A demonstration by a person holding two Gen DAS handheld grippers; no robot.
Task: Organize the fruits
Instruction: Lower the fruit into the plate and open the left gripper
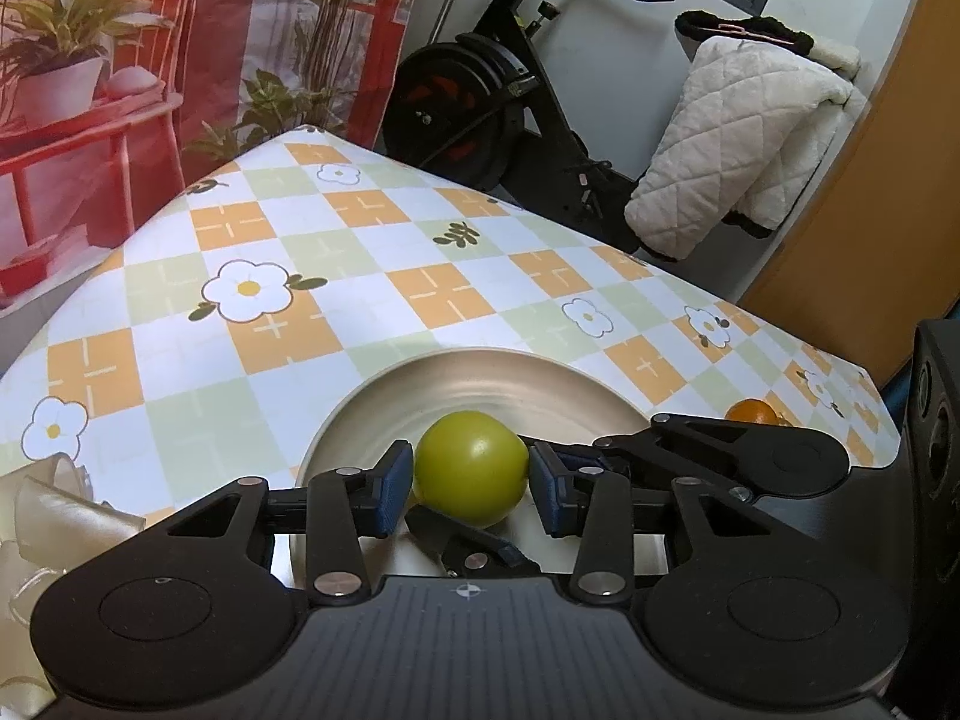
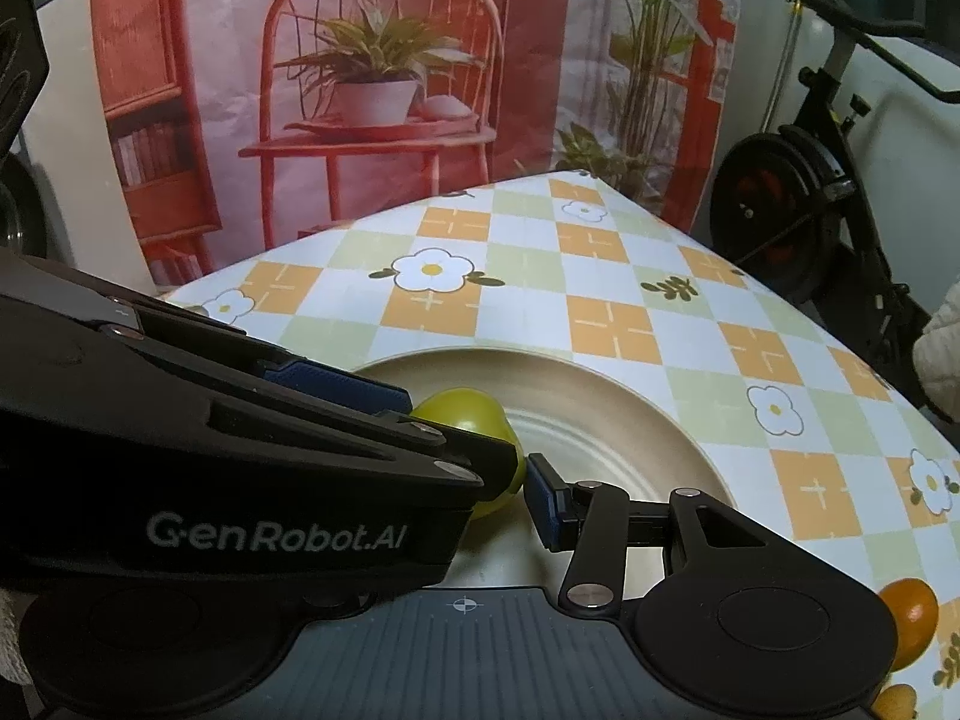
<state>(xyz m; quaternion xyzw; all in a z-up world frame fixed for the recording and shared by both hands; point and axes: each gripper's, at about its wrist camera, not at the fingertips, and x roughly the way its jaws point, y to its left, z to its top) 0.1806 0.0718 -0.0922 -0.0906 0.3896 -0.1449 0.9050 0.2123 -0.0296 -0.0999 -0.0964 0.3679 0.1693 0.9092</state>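
Between the blue pads of our left gripper [image 1: 471, 480] sits the green fruit [image 1: 471, 468], pads touching both sides, so we judge it gripped, low over the beige plate [image 1: 480, 372]. Our right gripper [image 2: 480, 483] crowds in beside it; one finger is hidden, so we cannot tell its state. An orange [image 2: 912, 612] waits on the checked tablecloth [image 2: 600, 276]. Placing seems under way; next we'd release, then fetch the orange.
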